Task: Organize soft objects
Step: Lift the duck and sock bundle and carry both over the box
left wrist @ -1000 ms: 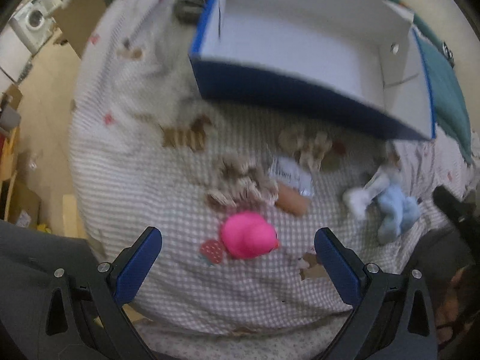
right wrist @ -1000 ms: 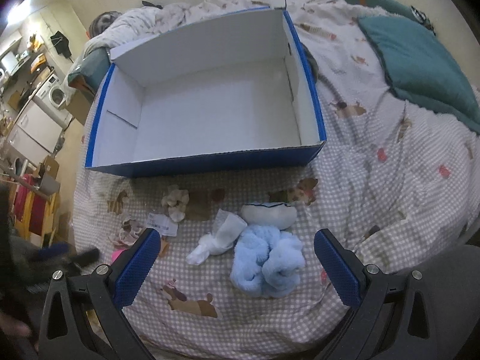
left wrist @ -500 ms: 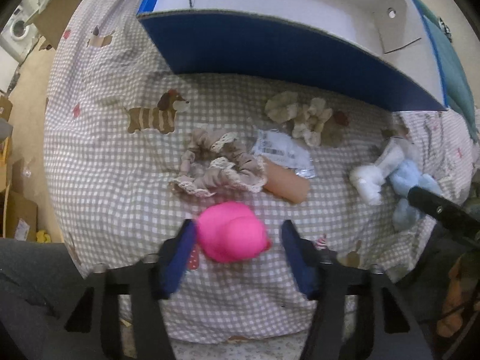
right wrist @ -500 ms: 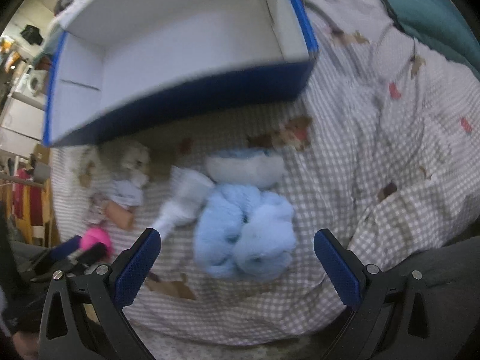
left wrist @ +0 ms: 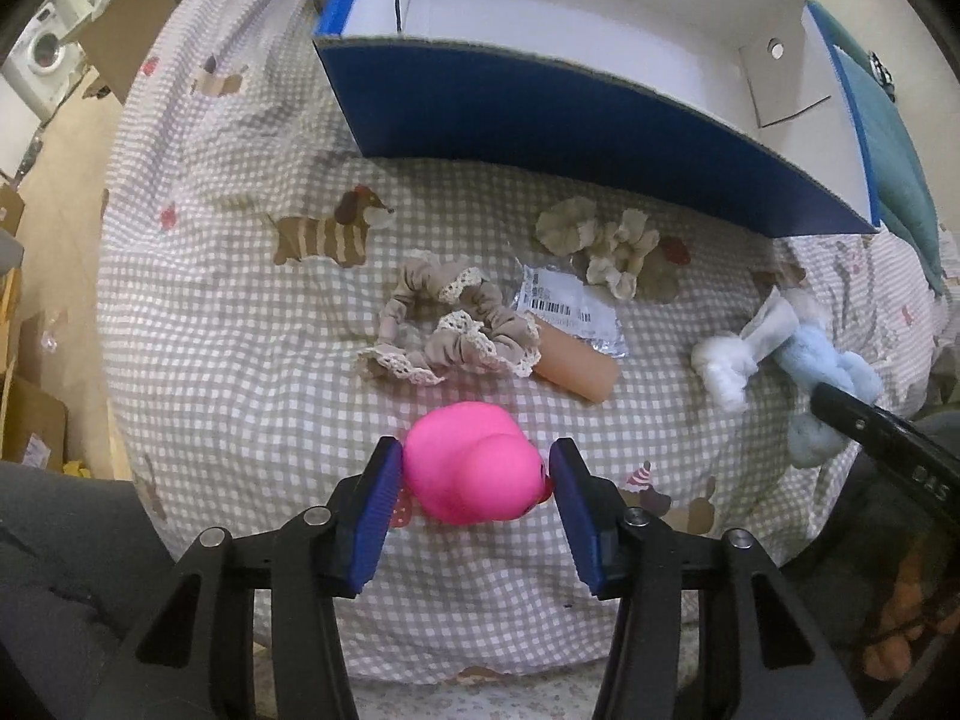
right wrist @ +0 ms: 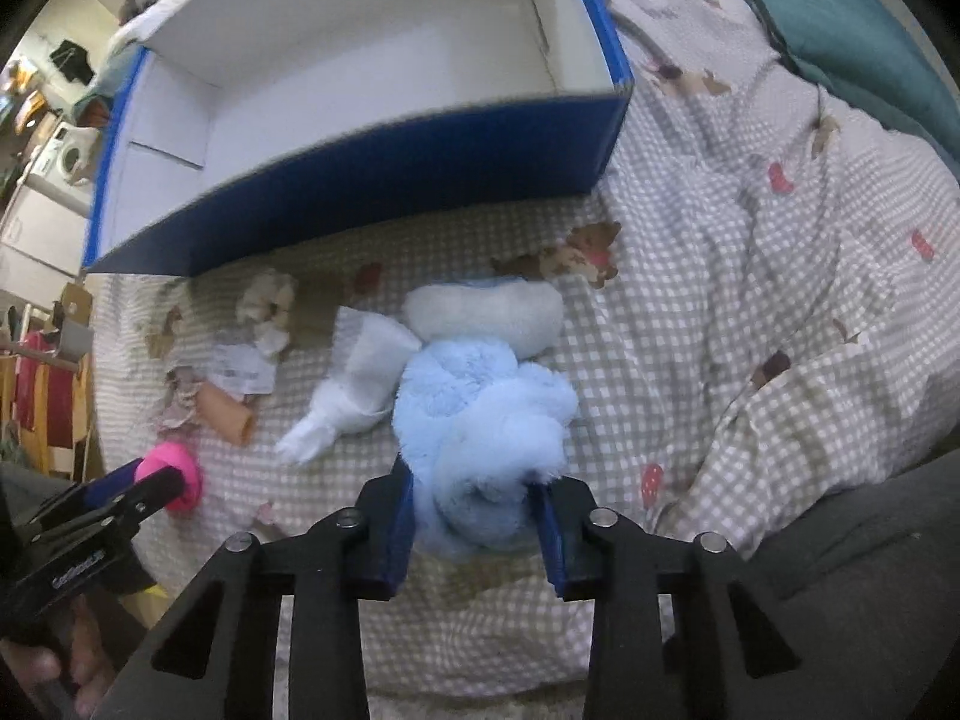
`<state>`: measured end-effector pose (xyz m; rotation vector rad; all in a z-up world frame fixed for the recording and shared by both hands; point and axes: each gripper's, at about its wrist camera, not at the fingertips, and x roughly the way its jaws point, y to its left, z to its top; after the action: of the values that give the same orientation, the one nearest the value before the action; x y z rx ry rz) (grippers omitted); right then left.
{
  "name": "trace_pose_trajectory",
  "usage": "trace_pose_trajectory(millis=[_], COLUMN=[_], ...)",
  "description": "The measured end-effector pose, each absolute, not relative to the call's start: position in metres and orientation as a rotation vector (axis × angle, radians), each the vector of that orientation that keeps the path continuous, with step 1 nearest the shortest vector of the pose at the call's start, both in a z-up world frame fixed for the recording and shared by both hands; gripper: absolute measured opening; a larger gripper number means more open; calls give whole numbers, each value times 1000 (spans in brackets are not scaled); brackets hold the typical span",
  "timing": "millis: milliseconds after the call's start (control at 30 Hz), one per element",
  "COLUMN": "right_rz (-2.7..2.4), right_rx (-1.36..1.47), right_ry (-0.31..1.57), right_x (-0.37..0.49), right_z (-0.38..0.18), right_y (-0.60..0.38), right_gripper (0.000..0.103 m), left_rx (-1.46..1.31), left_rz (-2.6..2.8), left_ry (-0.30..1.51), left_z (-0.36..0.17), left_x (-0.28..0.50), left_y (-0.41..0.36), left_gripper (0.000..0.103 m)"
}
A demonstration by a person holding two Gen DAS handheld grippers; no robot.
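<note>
A pink rubbery toy (left wrist: 468,468) lies on the checked bedspread (left wrist: 240,360), and my left gripper (left wrist: 474,462) is shut on it, both blue pads against its sides. In the right wrist view a light blue fluffy bundle (right wrist: 480,408) sits between the pads of my right gripper (right wrist: 473,492), whose jaws are closing and press into the fluff. The blue box (left wrist: 540,108) with a white inside stands open just beyond. A beige lace scrunchie (left wrist: 450,330), a tan tube (left wrist: 576,366), a beige ruffled piece (left wrist: 606,246) and a white sock (left wrist: 726,366) lie loose.
A silvery labelled packet (left wrist: 564,306) lies by the tube. A white fluffy piece (right wrist: 486,312) touches the blue bundle. A teal pillow (right wrist: 840,30) lies at the far right. The bed drops to the floor on the left, near cardboard boxes (left wrist: 30,420).
Both grippers sank toward the bedspread. The left jaws closed on the pink toy first; the right jaws then swung in from wide open onto the blue bundle.
</note>
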<state>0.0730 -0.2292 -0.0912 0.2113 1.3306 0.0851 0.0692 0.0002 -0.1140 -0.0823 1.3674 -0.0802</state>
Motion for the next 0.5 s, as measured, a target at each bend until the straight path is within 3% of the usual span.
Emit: trace_pose_trajectory(millis=[267, 500], right_rz=[187, 264], right_rx=[204, 334], right_ry=[1203, 1104], right_x=[53, 65], right_z=[-37, -4], right_y=[-240, -254], right_gripper=[26, 26], left_rx=[-106, -123], left_rz=[-51, -48], left_ry=[1338, 1269], left_z=[-104, -64], left_x=[62, 77], left_y=[20, 18], left_gripper=[47, 47])
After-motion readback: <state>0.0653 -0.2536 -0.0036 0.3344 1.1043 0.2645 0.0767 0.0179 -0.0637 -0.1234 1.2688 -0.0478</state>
